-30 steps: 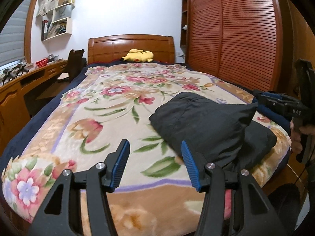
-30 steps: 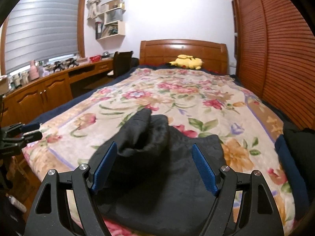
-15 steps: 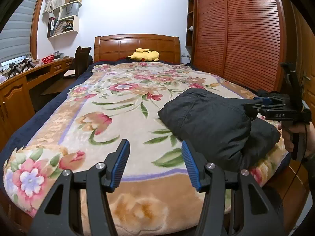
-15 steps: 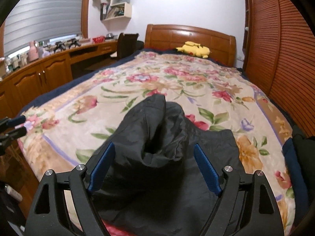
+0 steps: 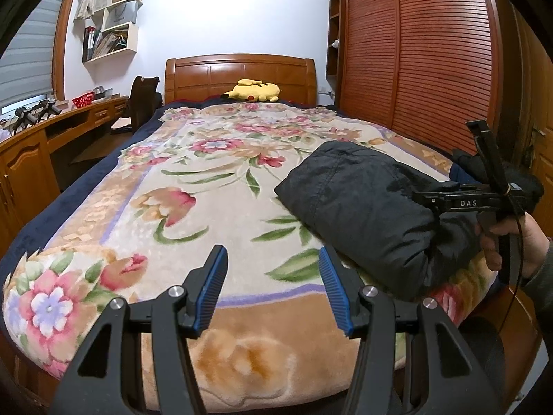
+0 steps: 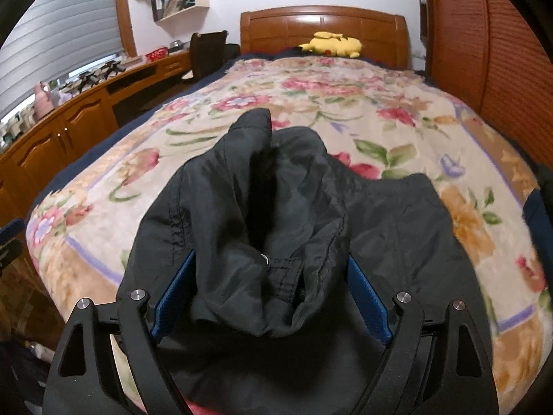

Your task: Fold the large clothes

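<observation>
The floral plush blanket [image 5: 193,186] covers the bed, a broad flat place for folding. The bulky black padded jacket [image 6: 262,214] lies bunched near its foot corner. The right gripper [image 6: 273,297] straddles a raised fold, its jaws having just been opening, not yet pinching. The left gripper [image 5: 273,287] hovers apart, empty, beside the jacket.

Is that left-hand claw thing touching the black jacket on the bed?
Apart. The left wrist view shows the left gripper with open fingers over bare floral blanket, and the black jacket lying off to its right with blanket visible between them.
</observation>
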`<action>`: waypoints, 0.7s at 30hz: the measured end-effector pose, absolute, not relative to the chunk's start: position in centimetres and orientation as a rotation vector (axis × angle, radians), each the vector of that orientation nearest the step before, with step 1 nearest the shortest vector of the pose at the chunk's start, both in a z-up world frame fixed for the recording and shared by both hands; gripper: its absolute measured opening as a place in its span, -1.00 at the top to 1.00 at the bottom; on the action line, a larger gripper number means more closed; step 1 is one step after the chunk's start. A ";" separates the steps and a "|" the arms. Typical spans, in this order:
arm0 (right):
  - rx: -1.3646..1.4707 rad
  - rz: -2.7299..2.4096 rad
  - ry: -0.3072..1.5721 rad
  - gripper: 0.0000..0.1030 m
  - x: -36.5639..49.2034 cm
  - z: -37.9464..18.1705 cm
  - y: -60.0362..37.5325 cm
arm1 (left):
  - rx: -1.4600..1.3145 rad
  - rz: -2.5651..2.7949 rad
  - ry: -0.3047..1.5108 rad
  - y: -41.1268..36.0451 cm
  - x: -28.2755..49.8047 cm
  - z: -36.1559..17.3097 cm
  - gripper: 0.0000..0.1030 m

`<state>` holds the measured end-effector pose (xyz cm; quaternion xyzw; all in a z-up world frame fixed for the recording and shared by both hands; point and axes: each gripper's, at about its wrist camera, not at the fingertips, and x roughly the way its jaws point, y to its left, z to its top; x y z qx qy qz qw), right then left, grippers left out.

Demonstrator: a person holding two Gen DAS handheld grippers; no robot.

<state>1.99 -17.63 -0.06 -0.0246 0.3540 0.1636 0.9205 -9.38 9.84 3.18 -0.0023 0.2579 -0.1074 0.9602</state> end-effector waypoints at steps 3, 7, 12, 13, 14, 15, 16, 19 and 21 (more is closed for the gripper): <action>-0.029 0.347 0.738 -0.68 2.2 -0.3 -18.0 | -0.001 -0.220 0.529 9.6 -9.4 3.0 -0.05; -0.016 0.387 0.742 -0.49 2.1 -0.2 -18.0 | 0.001 -0.222 0.541 9.4 -9.2 2.5 -0.05; -0.104 0.449 0.709 0.56 0.8 0.4 -16.8 | 0.001 -0.228 0.556 8.9 -8.9 2.0 -0.05; -0.123 0.452 0.695 0.59 0.5 0.6 -16.6 | 0.003 -0.231 0.558 8.7 -8.8 1.9 -0.05; -0.137 0.454 0.684 0.67 0.2 0.8 -16.4 | 0.004 -0.234 0.560 8.6 -8.8 1.9 -0.05; -0.148 0.455 0.665 0.73 -0.1 1.1 -16.3 | 0.006 -0.237 0.561 8.4 -8.8 1.8 -0.05; -0.158 0.458 0.645 0.75 -0.5 1.5 -16.1 | 0.007 -0.239 0.561 8.2 -8.8 1.7 -0.05; -0.198 0.452 0.590 0.81 -1.3 3.0 -15.6 | 0.008 -0.251 0.564 7.5 -8.4 1.7 -0.05; -0.234 0.442 0.559 0.83 -1.7 4.3 -15.3 | 0.008 -0.260 0.564 7.0 -8.1 1.6 -0.05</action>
